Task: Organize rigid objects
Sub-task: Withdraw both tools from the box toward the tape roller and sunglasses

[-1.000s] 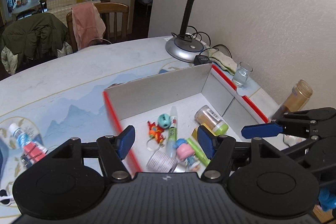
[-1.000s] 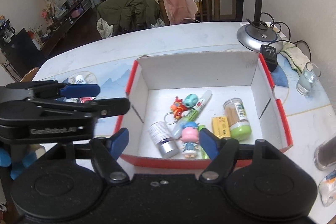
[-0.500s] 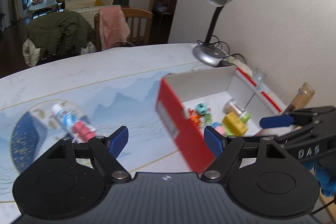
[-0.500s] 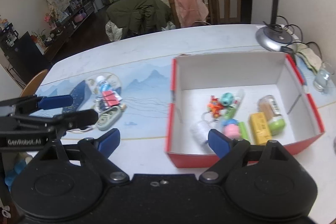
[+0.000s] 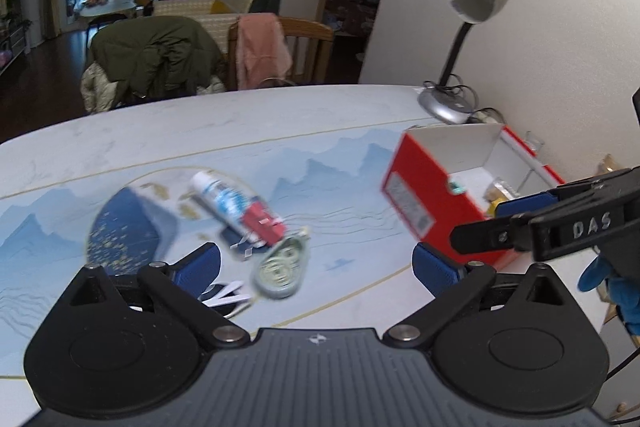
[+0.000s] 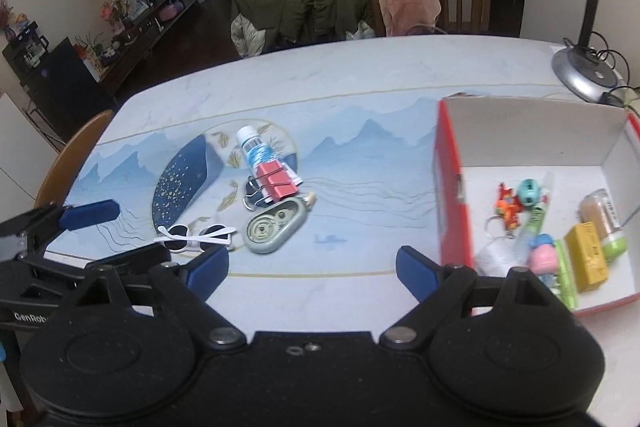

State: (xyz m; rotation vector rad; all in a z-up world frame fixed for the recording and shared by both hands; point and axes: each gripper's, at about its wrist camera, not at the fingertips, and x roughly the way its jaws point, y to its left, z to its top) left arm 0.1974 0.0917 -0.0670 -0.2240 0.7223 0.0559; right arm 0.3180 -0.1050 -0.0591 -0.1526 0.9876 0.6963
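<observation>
Left gripper (image 5: 316,263): jaws spread wide, nothing between the blue pads, hovering above the table over the loose pile. Right gripper (image 6: 312,261): also wide open and empty, aimed at table space between pile and box.

Closest to the left claw: grey-green oval plastic correction-tape dispenser (image 6: 274,225), and white-framed dark-lens sunglasses (image 6: 195,235) just beside its left pad. Behind the dispenser, touching it or nearly: red metal binder clip with black wire handles (image 6: 276,182), lying over a white tube with blue label (image 6: 256,151). All rest on the pale blue mountain-print table (image 6: 360,131).

Right of the pile, well apart: red cardboard box with white inside (image 6: 448,187). It already holds an orange figure keychain (image 6: 506,207), teal ball, green pen, pink-haired doll (image 6: 542,255), yellow block (image 6: 590,255), a green-capped jar and a silvery cylinder, blurred.

Risks: the clip, tube and dispenser crowd together, so closing on one likely nudges or drags a neighbour. The sunglasses are thin and low; pads may slip off the arms. The left view is motion-blurred, so a fast approach could overshoot.

Versus a second ago: both cameras were over the box, with the left claw right above its contents; both have since swung left, and the pile is now central.
</observation>
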